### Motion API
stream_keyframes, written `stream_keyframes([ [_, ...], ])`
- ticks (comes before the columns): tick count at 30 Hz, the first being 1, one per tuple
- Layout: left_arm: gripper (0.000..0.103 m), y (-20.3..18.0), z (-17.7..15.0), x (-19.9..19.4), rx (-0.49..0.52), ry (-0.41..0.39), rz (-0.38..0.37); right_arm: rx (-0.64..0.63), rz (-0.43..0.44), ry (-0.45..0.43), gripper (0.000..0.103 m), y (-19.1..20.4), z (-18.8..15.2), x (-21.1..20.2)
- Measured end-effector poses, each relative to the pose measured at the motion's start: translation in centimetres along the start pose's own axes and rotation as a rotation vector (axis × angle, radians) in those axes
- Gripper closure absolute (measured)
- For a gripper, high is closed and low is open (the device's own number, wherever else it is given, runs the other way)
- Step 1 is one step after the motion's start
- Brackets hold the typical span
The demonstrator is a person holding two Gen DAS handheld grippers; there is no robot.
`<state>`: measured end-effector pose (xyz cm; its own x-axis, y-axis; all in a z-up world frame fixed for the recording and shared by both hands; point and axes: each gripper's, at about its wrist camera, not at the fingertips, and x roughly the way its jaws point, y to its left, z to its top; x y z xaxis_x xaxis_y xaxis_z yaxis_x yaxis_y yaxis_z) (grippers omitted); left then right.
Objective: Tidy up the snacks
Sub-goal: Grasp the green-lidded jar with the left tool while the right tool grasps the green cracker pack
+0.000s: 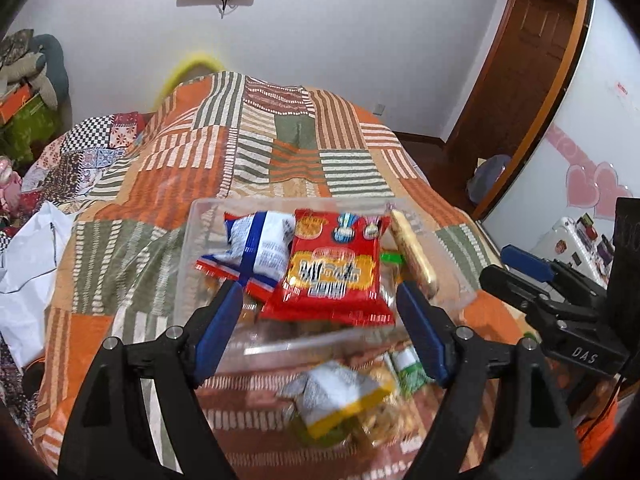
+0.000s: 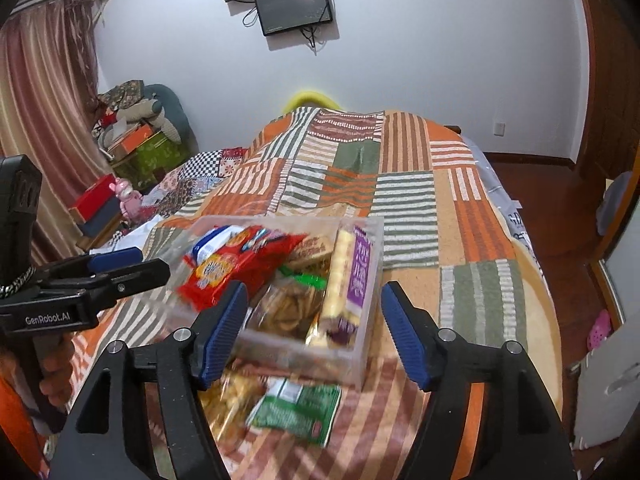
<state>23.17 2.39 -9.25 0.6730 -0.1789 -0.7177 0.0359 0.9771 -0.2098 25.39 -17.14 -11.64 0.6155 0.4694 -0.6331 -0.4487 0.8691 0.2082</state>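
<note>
A clear plastic box (image 1: 280, 346) (image 2: 362, 360) sits on the patchwork blanket, filled with snacks. On top lie a red cracker packet (image 1: 332, 268) (image 2: 236, 268) and a blue-white packet (image 1: 260, 248). A long purple-and-white biscuit pack (image 2: 354, 276) (image 1: 414, 256) lies along the box's right side. My left gripper (image 1: 320, 292) hovers open over the red packet, its pads apart from it. My right gripper (image 2: 315, 294) is open above the box's near end, nothing between its fingers. Each gripper shows in the other's view, the right gripper (image 1: 520, 270) and the left gripper (image 2: 120, 264).
Loose snacks lie in front of the box: a white-and-yellow packet (image 1: 340, 396), a green packet (image 2: 298, 408) and a clear bag of fried snacks (image 2: 234, 396). A white plastic bag (image 1: 28, 280) lies at the bed's left. A wardrobe (image 1: 600, 140) stands right.
</note>
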Motion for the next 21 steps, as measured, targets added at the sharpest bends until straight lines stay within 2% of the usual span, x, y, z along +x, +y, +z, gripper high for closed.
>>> stream_keyframes([
  [9, 0.020, 0.5, -4.5, -1.3, 0.032, 0.036, 0.030, -0.001, 0.014, 0.070, 0.034, 0.3, -3.8, -0.2],
  [15, 0.020, 1.4, -7.0, -0.7, 0.006, 0.087, 0.022, 0.024, 0.044, 0.153, 0.034, 0.5, -6.2, 1.2],
  [21, 0.020, 2.2, -9.1, 0.7, -0.024, 0.133, 0.012, 0.068, 0.057, 0.204, 0.034, 0.3, -6.7, 3.2],
])
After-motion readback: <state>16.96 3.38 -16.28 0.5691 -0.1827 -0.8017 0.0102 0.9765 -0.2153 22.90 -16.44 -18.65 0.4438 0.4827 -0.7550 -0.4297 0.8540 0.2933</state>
